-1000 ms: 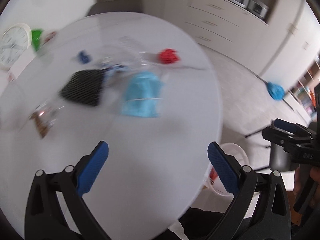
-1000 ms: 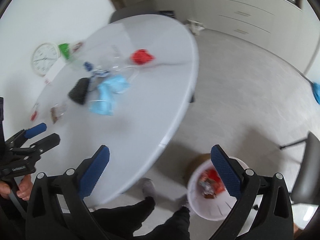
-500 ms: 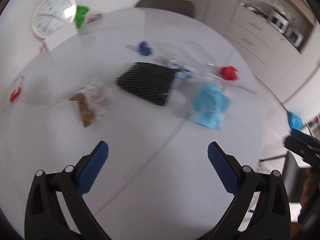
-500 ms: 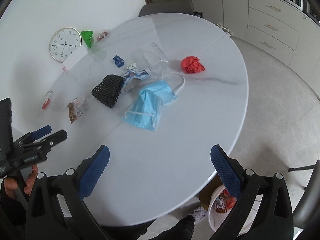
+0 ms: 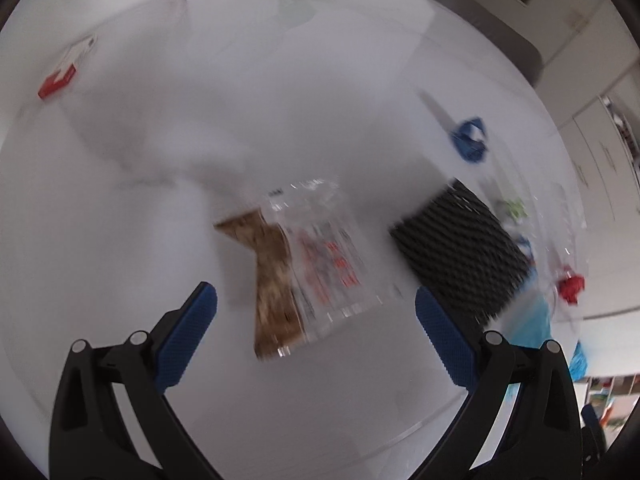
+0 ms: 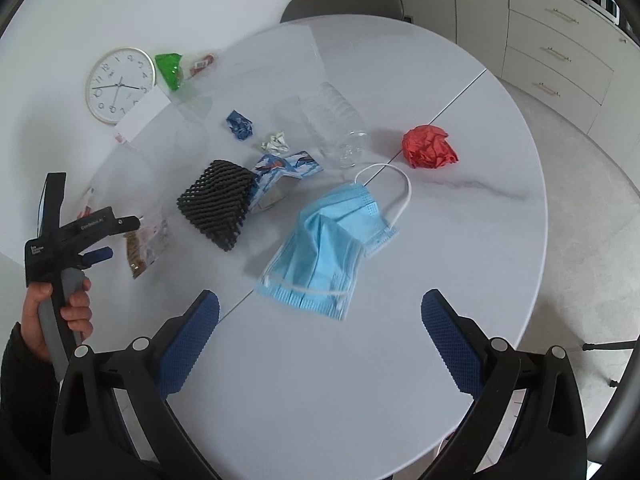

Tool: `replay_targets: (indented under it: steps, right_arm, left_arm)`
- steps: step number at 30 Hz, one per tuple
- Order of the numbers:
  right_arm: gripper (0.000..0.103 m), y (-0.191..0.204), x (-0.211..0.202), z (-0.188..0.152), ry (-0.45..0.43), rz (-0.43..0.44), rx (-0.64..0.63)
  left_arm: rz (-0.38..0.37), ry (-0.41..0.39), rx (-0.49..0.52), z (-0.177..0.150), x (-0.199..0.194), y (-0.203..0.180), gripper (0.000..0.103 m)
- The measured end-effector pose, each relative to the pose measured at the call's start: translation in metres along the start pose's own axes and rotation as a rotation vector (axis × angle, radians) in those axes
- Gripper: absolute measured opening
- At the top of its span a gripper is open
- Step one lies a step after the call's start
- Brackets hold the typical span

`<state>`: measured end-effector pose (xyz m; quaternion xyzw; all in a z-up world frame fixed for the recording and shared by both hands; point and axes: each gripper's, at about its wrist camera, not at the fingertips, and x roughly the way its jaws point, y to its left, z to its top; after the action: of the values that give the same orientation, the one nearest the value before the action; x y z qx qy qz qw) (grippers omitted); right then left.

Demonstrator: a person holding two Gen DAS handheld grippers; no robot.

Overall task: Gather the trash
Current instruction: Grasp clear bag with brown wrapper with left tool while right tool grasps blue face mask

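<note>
Trash is scattered over a round white table [image 6: 460,240]. A clear plastic snack bag [image 5: 312,264] with brown crumbs lies just ahead of my open left gripper [image 5: 316,328], partly between its fingers. Beside the bag sits a black foam net sleeve [image 5: 460,256]. In the right wrist view, a blue face mask [image 6: 324,248] lies in front of my open right gripper [image 6: 320,332]. Farther off are a red crumpled paper [image 6: 430,147], a clear plastic bottle [image 6: 336,128], a blue-white wrapper [image 6: 284,172], a blue crumpled wrapper [image 6: 240,124] and the net sleeve [image 6: 218,208].
A wall clock [image 6: 120,85], a green bag [image 6: 170,70] and a white card [image 6: 142,114] rest at the table's far left edge. A red-and-white packet [image 5: 66,68] lies to the left. A grey chair [image 6: 348,0] stands behind the table. A hand [image 6: 56,308] holds the left gripper.
My left gripper has swung left and dropped close to the snack bag. The right gripper has turned from the floor bin to face the table and the mask.
</note>
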<state>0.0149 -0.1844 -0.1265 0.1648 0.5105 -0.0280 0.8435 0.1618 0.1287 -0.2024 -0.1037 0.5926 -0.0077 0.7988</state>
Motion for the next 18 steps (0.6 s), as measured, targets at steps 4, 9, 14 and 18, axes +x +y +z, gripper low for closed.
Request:
replay_targets:
  steps: [4, 9, 14, 18]
  right_arm:
    - [0.100, 0.000, 0.020, 0.014, 0.025, -0.015, 0.003]
    - [0.100, 0.002, 0.043, 0.029, 0.053, -0.018, -0.013]
    - [0.093, 0.003, 0.055, 0.037, 0.048, 0.016, -0.022]
    - [0.086, 0.008, 0.076, 0.042, 0.090, -0.010, -0.090]
  left_arm:
    - [-0.017, 0.052, -0.046, 0.006, 0.024, 0.008, 0.082]
    - [-0.054, 0.076, -0.161, 0.008, 0.042, 0.020, 0.057]
    - [-0.094, 0.073, -0.211, 0.007, 0.039, 0.020, 0.035]
    - [-0.065, 0.046, -0.146, 0.002, 0.028, 0.010, 0.032]
